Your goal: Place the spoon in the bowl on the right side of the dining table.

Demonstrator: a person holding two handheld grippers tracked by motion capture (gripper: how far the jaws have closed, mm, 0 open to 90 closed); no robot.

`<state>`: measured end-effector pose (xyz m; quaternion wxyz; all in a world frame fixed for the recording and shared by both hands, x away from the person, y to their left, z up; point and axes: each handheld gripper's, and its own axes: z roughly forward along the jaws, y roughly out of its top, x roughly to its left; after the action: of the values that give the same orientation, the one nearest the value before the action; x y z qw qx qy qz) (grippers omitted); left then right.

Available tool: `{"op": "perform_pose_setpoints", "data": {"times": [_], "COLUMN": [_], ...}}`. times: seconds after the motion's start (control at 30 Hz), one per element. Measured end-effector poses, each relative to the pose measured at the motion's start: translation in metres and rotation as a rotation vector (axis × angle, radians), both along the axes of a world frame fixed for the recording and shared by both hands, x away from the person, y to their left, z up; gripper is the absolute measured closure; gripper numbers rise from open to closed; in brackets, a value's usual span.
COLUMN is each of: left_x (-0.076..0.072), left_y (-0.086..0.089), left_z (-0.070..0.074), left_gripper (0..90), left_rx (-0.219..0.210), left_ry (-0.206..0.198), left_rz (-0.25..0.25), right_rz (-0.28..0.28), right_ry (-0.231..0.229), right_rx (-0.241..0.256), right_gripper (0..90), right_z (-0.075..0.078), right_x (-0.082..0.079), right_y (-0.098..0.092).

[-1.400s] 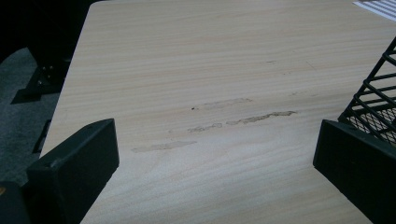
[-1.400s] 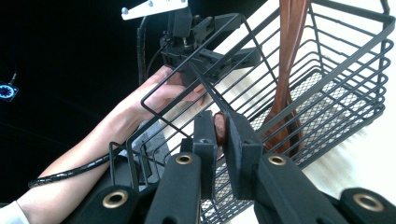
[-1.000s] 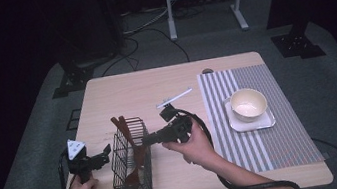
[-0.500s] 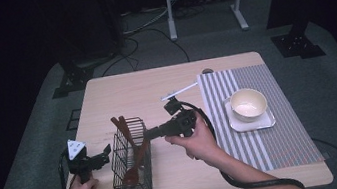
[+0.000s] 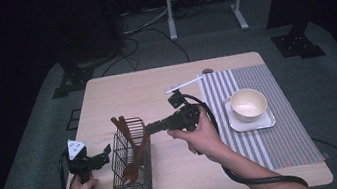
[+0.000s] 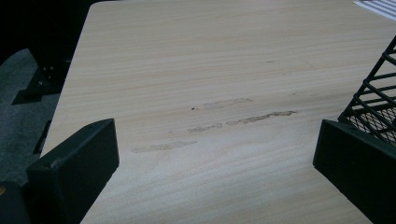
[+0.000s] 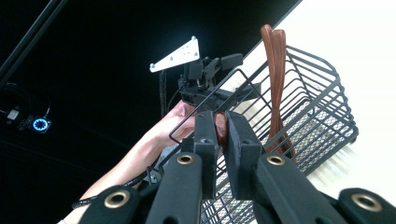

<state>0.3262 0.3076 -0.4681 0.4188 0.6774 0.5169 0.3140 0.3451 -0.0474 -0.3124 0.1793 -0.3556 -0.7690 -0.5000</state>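
Since a second ago your right hand-held gripper [image 5: 150,127] has swung toward the wire basket [image 5: 134,175] — jaws clamped on a wooden spoon [image 7: 219,127] inside. Lift straight; left hand-held gripper [image 5: 101,156] waits open on the worktop [image 5: 130,90].

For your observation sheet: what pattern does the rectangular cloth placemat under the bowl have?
The rectangular cloth placemat has grey-and-white stripes, clearest in the high view.

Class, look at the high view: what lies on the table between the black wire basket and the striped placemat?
Bare pale wood between the black wire basket and the striped placemat; the right gripper and hand hang over it.
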Motion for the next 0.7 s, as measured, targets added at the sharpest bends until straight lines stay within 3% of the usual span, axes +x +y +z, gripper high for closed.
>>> {"op": "perform_pose_setpoints", "data": {"times": [0.7], "left_x": [0.000], "left_y": [0.000], "left_z": [0.000], "left_gripper": [0.0], "left_rx": [0.007], "left_ry": [0.003], "left_rz": [-0.001], "right_rz": [-0.038], "right_ry": [0.019], "right_rx": [0.058], "right_gripper": [83.2], "right_z": [0.013], "right_x": [0.007], "right_y": [-0.019]}}
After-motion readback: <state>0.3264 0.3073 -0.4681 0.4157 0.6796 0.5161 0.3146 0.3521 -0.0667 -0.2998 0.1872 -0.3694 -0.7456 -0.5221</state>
